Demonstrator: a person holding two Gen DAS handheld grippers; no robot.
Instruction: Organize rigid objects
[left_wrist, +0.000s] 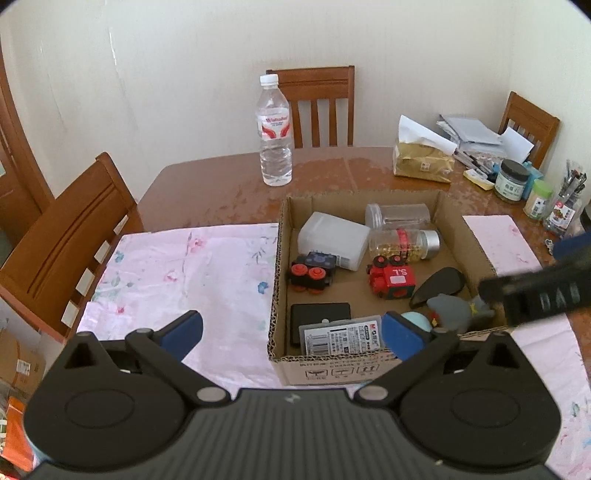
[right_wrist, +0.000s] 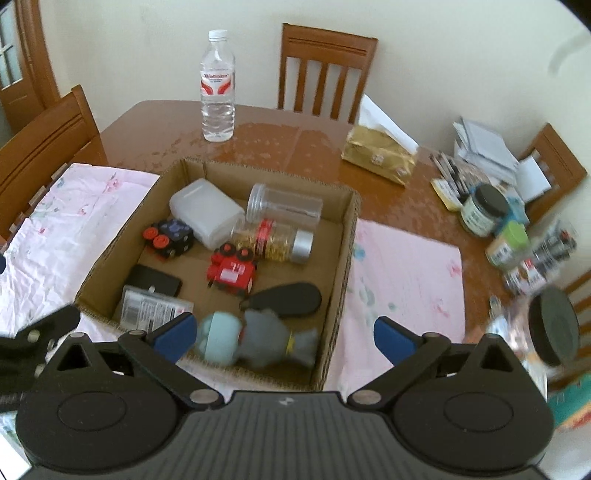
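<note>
Chairs line the nine o'clock side of the wooden table (right_wrist: 295, 133), where a floral cloth (left_wrist: 184, 273) lies. Over it hangs the left gripper (left_wrist: 291, 332), jaws spread wide, nothing between them. A water bottle (left_wrist: 275, 133) stands at twelve o'clock. Centre, the cardboard box (right_wrist: 347, 236) holds a white case (right_wrist: 205, 210), two jars, a black toy train (right_wrist: 170, 238), a red toy train (right_wrist: 232, 271) and a grey plush toy (right_wrist: 266, 339) at its six o'clock wall. The right gripper (right_wrist: 284, 336) hovers above that toy, jaws fully apart, pads clear. Jars and papers crowd three o'clock.
</note>
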